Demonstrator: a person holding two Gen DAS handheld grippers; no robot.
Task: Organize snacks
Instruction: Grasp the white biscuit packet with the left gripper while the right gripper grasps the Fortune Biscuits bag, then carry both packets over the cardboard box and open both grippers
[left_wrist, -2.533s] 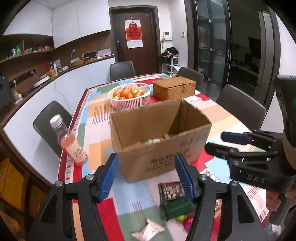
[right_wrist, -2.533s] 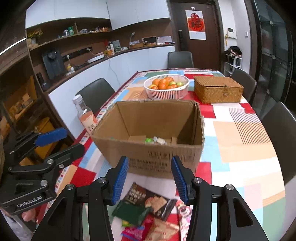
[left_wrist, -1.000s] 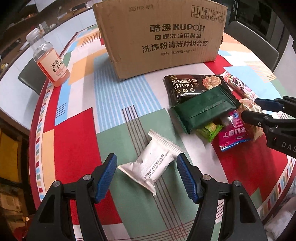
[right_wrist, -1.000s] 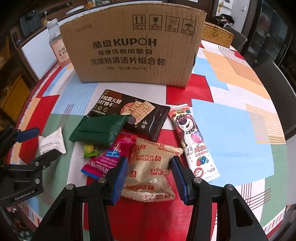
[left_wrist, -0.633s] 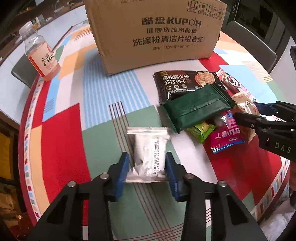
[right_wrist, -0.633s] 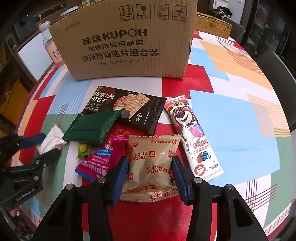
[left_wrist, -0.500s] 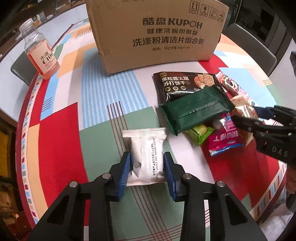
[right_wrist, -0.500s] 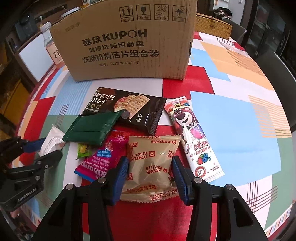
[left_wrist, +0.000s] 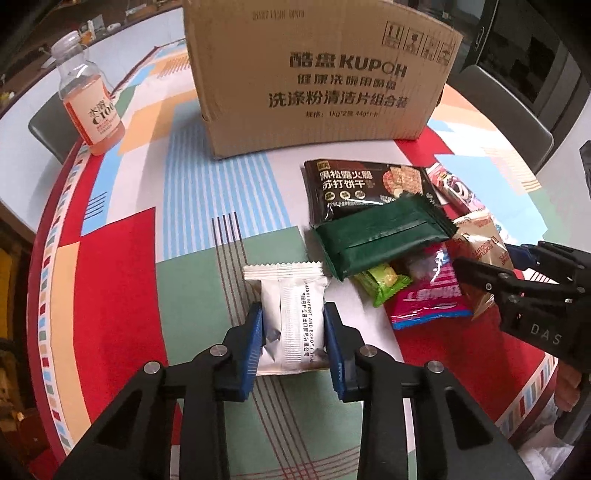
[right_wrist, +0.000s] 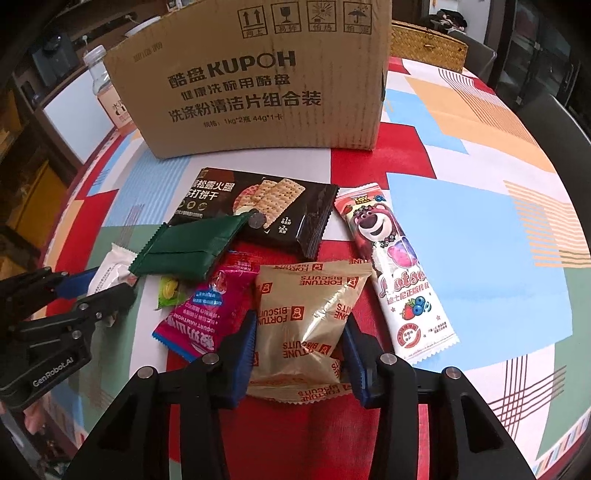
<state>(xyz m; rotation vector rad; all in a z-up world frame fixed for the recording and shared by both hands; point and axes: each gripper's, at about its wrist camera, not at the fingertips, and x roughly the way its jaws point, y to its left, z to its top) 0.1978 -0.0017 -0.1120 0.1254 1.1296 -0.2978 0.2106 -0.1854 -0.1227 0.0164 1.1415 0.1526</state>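
Left wrist view showed our left hand-held gripper (left_wrist: 293, 334) clamped on the white packet (left_wrist: 291, 314), low over the surface (left_wrist: 184, 288). Our right hand-held gripper (right_wrist: 299, 339) straddled the crinkly gold biscuit bag (right_wrist: 306, 317), jaws touching but seemingly not yet squeezed. Next, we judged, both soft pouches needed lifting into the stiff cardboard box (left_wrist: 314, 81) behind.

white packet (left_wrist: 291, 314) flat | gold biscuit bag (right_wrist: 306, 317) flat | cardboard box (right_wrist: 258, 81) upright
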